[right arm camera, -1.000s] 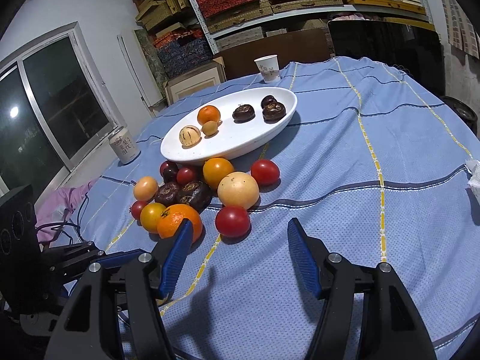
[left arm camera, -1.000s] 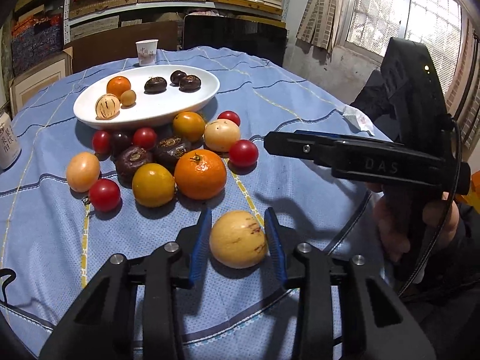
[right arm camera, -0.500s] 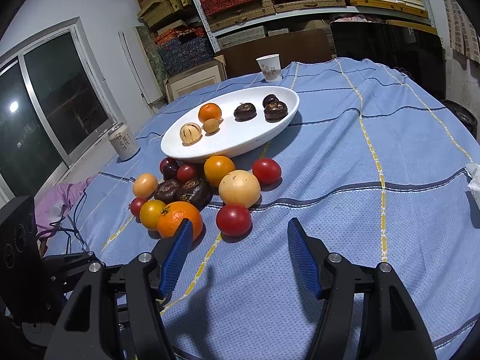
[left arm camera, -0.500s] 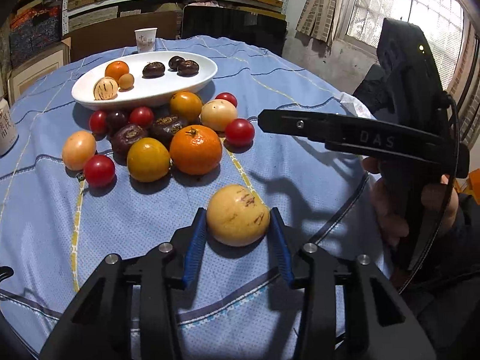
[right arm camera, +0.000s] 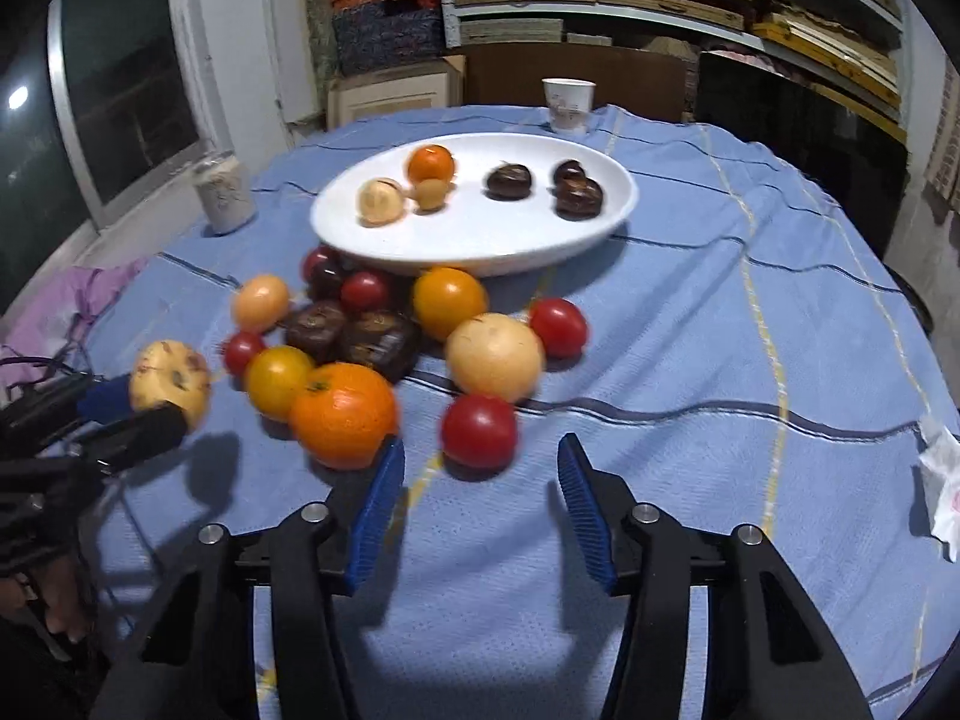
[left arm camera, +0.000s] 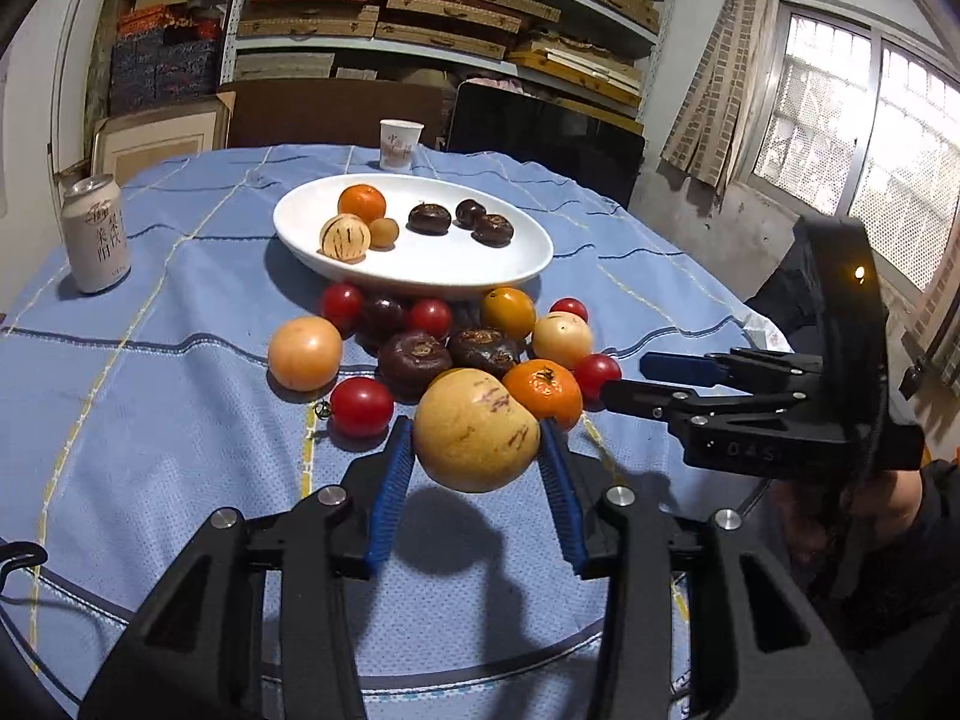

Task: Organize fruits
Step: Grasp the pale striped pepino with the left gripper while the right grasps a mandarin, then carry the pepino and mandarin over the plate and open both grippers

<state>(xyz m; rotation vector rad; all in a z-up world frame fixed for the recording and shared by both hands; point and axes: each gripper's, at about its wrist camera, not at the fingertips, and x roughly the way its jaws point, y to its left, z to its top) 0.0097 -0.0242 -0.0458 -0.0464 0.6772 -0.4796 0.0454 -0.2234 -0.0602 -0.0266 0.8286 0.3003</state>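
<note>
My left gripper [left arm camera: 477, 462] is shut on a yellow fruit with purple streaks [left arm camera: 474, 429] and holds it just above the blue cloth, casting a shadow below. The same fruit [right arm camera: 170, 382] shows at the left of the right wrist view. My right gripper [right arm camera: 477, 480] hangs low over the cloth with its jaws closing and nothing between them. A red tomato [right arm camera: 479, 429] lies just ahead of its tips, with an orange [right arm camera: 343, 414] to the left. Behind the loose pile of fruit stands a white plate [left arm camera: 420, 264] holding several fruits.
A drink can [left arm camera: 96, 234] stands at the left of the table and a paper cup [left arm camera: 401, 145] behind the plate. A crumpled tissue [right arm camera: 942, 480] lies near the right edge. Shelves with boxes line the wall beyond the round table.
The left gripper has lifted the yellow fruit off the cloth and carried it toward the pile. The right gripper has come closer to the red tomato and its jaws have narrowed.
</note>
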